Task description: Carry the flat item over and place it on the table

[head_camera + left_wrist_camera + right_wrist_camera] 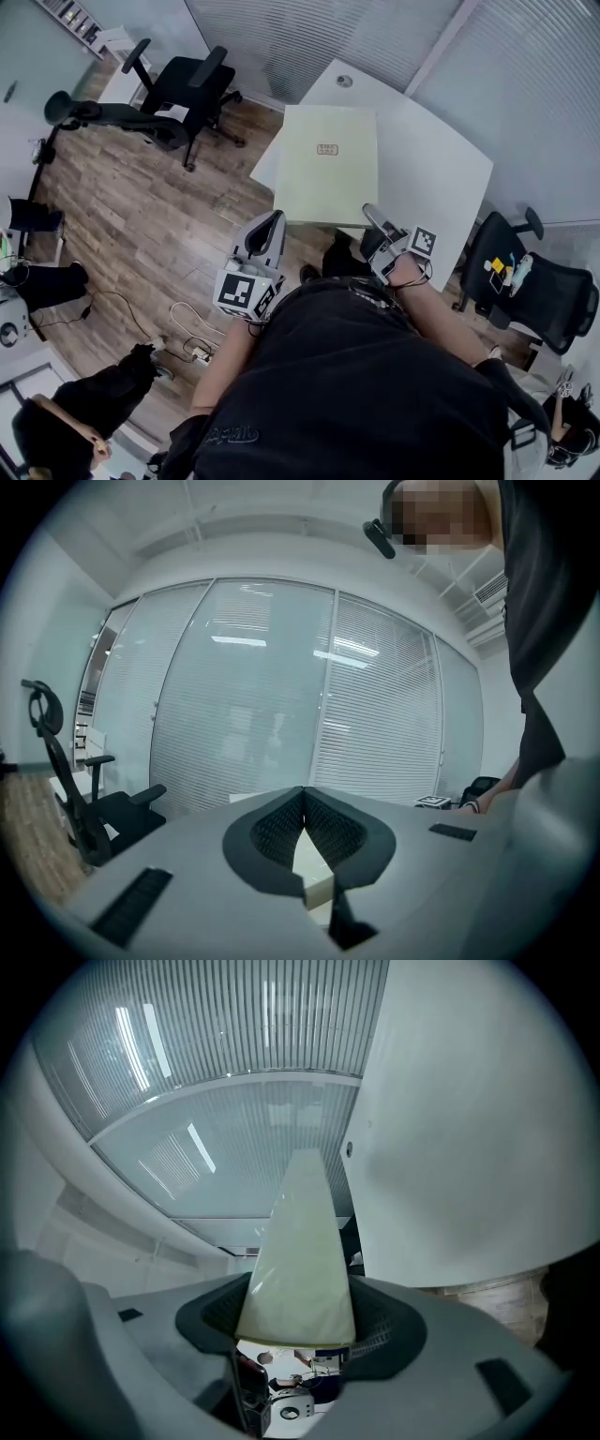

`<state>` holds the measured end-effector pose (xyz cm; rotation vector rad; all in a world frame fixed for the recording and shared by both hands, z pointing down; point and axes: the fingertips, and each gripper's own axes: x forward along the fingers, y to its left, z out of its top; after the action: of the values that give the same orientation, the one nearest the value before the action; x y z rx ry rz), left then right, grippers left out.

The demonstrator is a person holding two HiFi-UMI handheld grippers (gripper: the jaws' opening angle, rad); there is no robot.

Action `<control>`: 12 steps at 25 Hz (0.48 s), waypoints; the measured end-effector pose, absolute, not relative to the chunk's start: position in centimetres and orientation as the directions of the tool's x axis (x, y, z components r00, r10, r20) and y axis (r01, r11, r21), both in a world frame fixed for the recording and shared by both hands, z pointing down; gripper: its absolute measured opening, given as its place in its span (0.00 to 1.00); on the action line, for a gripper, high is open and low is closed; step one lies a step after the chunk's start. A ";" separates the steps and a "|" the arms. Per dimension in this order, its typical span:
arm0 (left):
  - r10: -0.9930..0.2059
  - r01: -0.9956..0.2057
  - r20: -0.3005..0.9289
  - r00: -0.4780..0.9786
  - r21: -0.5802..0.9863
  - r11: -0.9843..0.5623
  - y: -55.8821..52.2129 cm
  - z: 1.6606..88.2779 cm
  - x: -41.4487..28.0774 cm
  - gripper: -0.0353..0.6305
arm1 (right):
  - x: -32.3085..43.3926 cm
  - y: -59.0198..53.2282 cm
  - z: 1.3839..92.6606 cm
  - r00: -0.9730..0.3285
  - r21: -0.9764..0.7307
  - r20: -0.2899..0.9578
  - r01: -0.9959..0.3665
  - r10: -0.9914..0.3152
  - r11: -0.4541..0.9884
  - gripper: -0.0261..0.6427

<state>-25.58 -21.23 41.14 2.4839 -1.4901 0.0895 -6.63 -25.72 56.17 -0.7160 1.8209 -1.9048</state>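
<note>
Head view: flat item (328, 164), a pale yellow-green slab, lies level with its broad face up and a small label (327, 149) near the middle. It sits over the near-left part of the white table (441, 159), and its near-left corner juts past the table edge above the wood floor (141, 206). Whether it rests on the tabletop or hangs just above it, I cannot tell. Only this view shows both hands at once: left gripper (275, 225) at the near-left corner, right gripper (370, 214) at the near-right corner. The longer sides run away from the person toward the far end of the table. Left gripper view adds the grip: the left gripper (302, 794) has its pads drawn together at the tips, with a pale corner of the flat item (314, 878) pinched lower down between them. Beyond stand a glass wall with blinds (281, 686) and an office chair (84, 808). Right gripper view, rolled on its side: the right gripper (298, 1288) has its jaws set wide, clamped on the flat item (298, 1260), which fills the gap from pad to pad and tapers straight ahead along the jaws. The table (469, 1147) fills the right of this frame.
</note>
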 end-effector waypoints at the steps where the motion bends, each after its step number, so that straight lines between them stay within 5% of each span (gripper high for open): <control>1: -0.859 -0.874 0.179 0.480 0.177 -0.452 -21.7 41.3 -25.3 0.08 | -6.4 -26.1 56.3 -0.785 -0.996 0.089 -0.059 -0.613 -0.069 0.48; 12: -0.828 -0.858 0.233 0.509 0.213 -0.468 -26.9 43.5 -23.3 0.08 | -4.5 -30.5 59.1 -0.765 -0.987 0.154 -0.087 -0.625 -0.138 0.48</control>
<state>-23.27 -26.95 43.47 2.4537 -1.4142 0.1393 -4.49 -30.46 59.14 -0.7958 1.7615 -1.9613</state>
